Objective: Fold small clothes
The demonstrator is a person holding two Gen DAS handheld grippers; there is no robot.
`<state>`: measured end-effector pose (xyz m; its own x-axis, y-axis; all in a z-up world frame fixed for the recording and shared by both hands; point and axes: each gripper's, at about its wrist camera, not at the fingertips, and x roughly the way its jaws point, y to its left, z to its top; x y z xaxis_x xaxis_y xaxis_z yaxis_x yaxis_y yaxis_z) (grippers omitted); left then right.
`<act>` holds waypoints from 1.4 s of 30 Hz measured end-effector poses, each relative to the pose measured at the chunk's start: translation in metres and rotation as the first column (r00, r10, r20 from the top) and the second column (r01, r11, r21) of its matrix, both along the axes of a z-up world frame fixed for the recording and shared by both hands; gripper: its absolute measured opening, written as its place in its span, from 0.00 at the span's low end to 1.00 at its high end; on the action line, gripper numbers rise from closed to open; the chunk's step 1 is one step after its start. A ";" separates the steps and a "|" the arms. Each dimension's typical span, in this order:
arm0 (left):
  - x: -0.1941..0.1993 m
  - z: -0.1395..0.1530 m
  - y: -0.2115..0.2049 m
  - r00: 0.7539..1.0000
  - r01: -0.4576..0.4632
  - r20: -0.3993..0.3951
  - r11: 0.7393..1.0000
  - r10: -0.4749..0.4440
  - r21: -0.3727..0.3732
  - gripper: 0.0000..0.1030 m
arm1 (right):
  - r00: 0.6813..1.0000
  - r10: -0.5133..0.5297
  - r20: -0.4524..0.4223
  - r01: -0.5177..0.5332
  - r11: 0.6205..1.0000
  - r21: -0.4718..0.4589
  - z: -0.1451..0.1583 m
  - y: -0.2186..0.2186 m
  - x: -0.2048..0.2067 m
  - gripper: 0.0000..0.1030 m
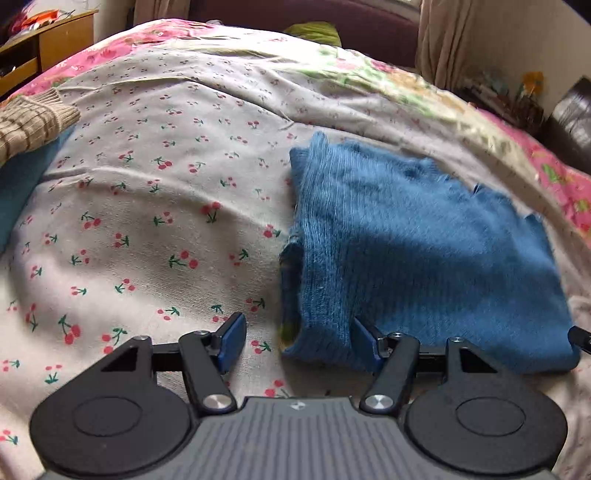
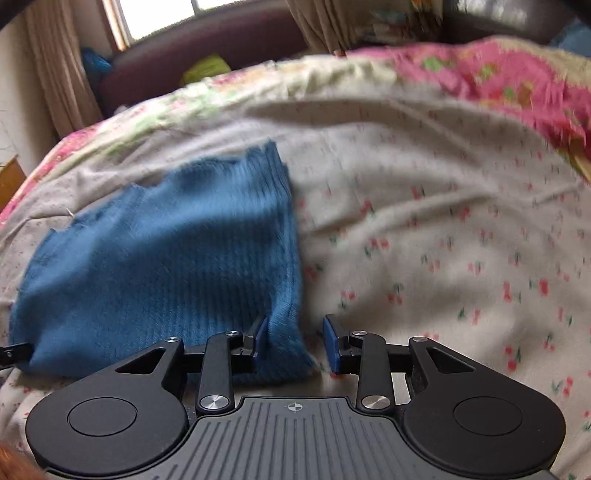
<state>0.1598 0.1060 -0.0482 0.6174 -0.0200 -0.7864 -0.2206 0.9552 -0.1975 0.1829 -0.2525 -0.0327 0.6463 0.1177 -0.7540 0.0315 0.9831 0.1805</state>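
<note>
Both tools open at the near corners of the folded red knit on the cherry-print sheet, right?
Not quite: the knit is blue, not red, as the left wrist view shows. The rest holds: left tool and right tool both open, on the cherry-print sheet.

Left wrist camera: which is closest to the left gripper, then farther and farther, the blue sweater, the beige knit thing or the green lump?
1. Blue sweater, right at the left gripper.
2. Beige knit thing, far left.
3. Green lump, at the bed's far end.
</note>
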 end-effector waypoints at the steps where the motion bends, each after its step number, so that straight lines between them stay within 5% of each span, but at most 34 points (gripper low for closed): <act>1: 0.000 0.000 -0.001 1.000 0.002 0.000 1.000 -0.002 0.008 0.71 | 1.000 -0.008 0.005 0.008 1.000 0.022 0.002 -0.002 -0.002 0.31; 13: -0.015 0.011 0.018 0.994 -0.096 0.041 0.984 0.103 -0.151 0.71 | 0.995 0.077 0.069 -0.079 0.997 0.025 0.034 0.037 0.000 0.31; 22: -0.015 0.000 0.019 0.994 -0.086 0.053 0.981 0.097 -0.175 0.72 | 0.972 0.231 0.029 -0.231 0.973 0.006 0.054 0.102 0.014 0.34; 32: -0.023 -0.001 0.026 0.992 -0.037 0.105 0.958 0.069 -0.284 0.73 | 0.858 0.502 -0.105 -0.506 0.862 -0.013 0.058 0.252 0.079 0.51; 37: -0.018 -0.009 0.027 0.995 0.011 0.101 0.933 0.027 -0.359 0.73 | 0.821 0.530 -0.213 -0.551 0.832 -0.054 0.038 0.304 0.109 0.52; 42: -0.011 -0.012 0.019 0.995 0.049 0.096 0.937 -0.017 -0.345 0.74 | 0.789 0.540 -0.294 -0.590 0.800 -0.114 0.024 0.340 0.120 0.69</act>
